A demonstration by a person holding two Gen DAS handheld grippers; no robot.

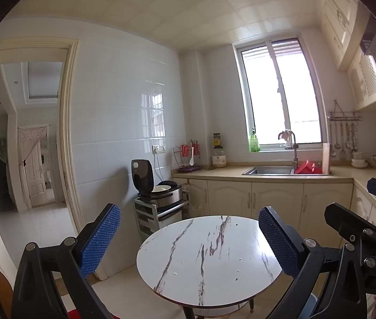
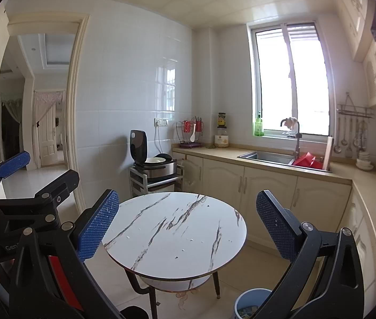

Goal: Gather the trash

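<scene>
A round white marble-patterned table stands straight ahead of both grippers. A few tiny white crumbs lie on its top; no larger trash shows there. A blue bin with scraps of paper inside sits on the floor by the table's near right leg. My left gripper is open, blue pads spread wide, nothing between them. My right gripper is open and empty too. Both hover short of the table's near edge, side by side.
A beige counter with a sink and a red item in it runs along the back and right walls. A rice cooker, lid up, sits on a metal rack by the wall. A doorway is at the left.
</scene>
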